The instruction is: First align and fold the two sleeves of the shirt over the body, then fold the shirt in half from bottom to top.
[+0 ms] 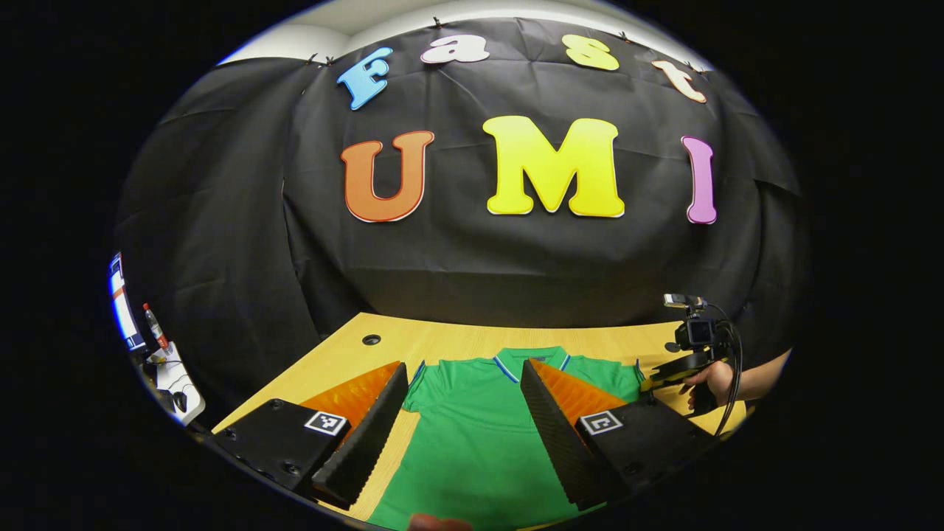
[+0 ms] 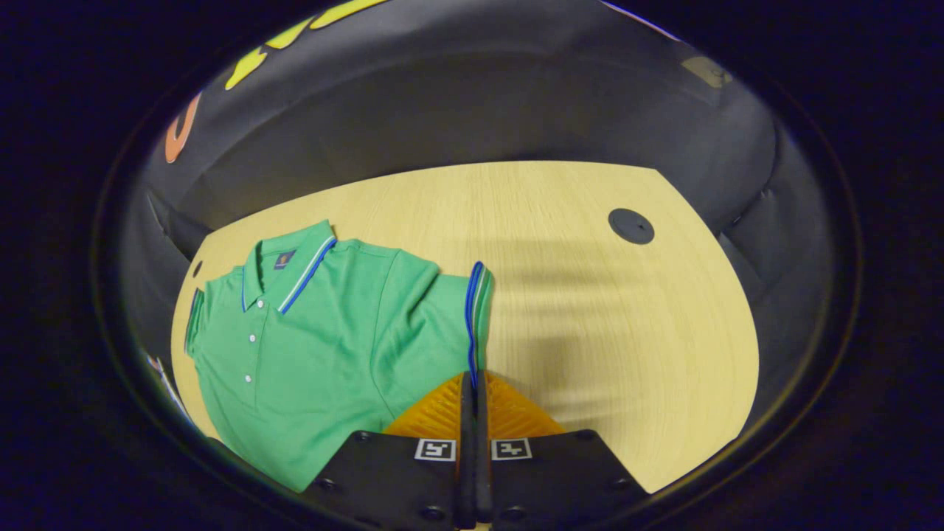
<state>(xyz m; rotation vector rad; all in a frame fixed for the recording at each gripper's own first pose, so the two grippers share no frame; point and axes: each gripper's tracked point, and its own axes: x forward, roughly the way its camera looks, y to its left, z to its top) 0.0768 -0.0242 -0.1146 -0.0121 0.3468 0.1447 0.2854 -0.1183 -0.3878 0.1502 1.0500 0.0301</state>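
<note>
A green polo shirt (image 1: 472, 428) with blue-trimmed collar lies flat on the wooden table (image 1: 442, 343), collar toward the wall. My left gripper (image 1: 464, 365) hovers over its body, open wide, one finger by each shoulder, holding nothing. In the right gripper view the shirt (image 2: 317, 332) lies to the left, buttons up. My right gripper (image 2: 472, 380) is shut on the blue-edged cuff of the sleeve (image 2: 476, 310), which stands slightly lifted. From the left gripper view, that right gripper (image 1: 667, 372), held by a hand (image 1: 715, 380), sits at the shirt's right sleeve.
A dark cable hole (image 1: 371, 339) marks the table's far left; another round cover (image 2: 630, 226) lies on the bare wood (image 2: 590, 332) right of the shirt. Off the table's left edge stand a bottle (image 1: 153, 327) and white equipment (image 1: 175, 380). Black cloth walls the table's far side.
</note>
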